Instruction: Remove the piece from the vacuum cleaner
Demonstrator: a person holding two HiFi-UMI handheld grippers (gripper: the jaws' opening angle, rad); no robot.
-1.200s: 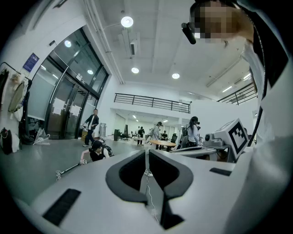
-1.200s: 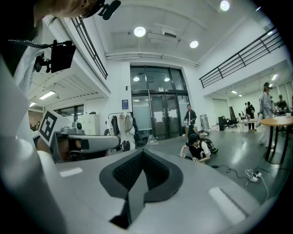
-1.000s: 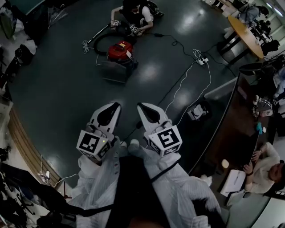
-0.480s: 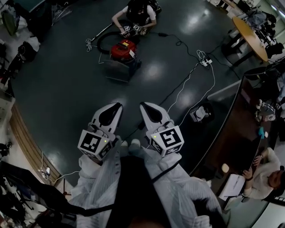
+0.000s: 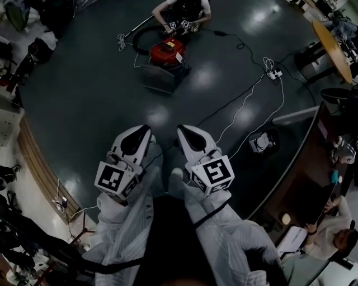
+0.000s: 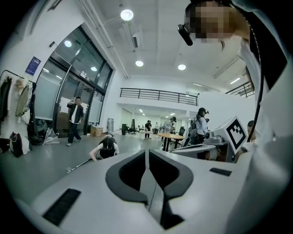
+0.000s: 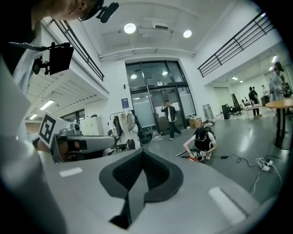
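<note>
A red vacuum cleaner (image 5: pixel 166 51) stands on the dark floor far ahead, with its black hose (image 5: pixel 140 40) curling to its left. A crouching person (image 5: pixel 184 8) works at it with another pair of marker grippers. My left gripper (image 5: pixel 141 130) and right gripper (image 5: pixel 183 131) are held side by side in front of my body, well short of the vacuum. Both are shut with nothing between the jaws. In the left gripper view, the left gripper (image 6: pixel 146 157) points toward the crouching person (image 6: pixel 107 148). In the right gripper view, the right gripper (image 7: pixel 143 155) points toward the vacuum (image 7: pixel 193 159).
White and black cables (image 5: pixel 240 106) run across the floor to a power strip (image 5: pixel 274 72). A grey panel (image 5: pixel 158 78) lies by the vacuum. A round wooden table (image 5: pixel 335 42) is at the far right. A dark desk (image 5: pixel 305 167) with a seated person (image 5: pixel 330 246) is at the right.
In the head view the vacuum and floor cables have slid rightward and toward the top edge. Both grippers kept their place in front of me and stayed shut.
</note>
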